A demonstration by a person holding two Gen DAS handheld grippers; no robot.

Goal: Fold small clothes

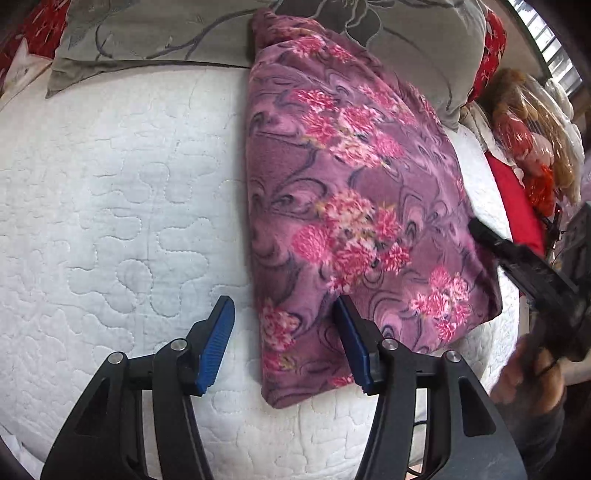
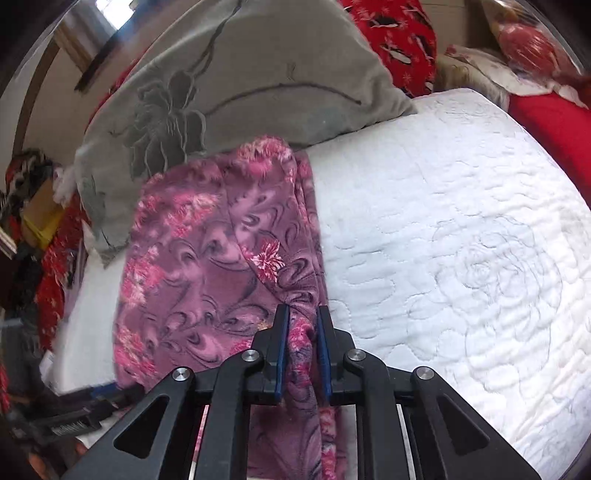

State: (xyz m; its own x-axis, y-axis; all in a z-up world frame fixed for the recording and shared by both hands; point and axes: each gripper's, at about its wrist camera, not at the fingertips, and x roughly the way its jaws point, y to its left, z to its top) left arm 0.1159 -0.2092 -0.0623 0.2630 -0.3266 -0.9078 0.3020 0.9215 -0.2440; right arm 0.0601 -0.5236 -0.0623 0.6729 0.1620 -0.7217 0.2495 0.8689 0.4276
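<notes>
A purple fleece garment with pink flowers (image 1: 343, 192) lies folded lengthwise on a white quilted bed cover (image 1: 110, 192). My left gripper (image 1: 284, 306) is open, its jaws straddling the garment's near left edge, the right blue pad over the cloth. My right gripper (image 2: 303, 314) is shut on a bunched edge of the same garment (image 2: 207, 258), which hangs between its blue pads. The right gripper also shows in the left wrist view (image 1: 480, 229) at the garment's right edge.
A grey flowered pillow (image 1: 155, 29) lies at the head of the bed, also seen in the right wrist view (image 2: 240, 85). Red patterned cloth (image 2: 399, 37), a red sheet (image 1: 517, 206) and a doll (image 1: 532, 147) sit beside the bed. The white cover (image 2: 461, 240) spreads to the right.
</notes>
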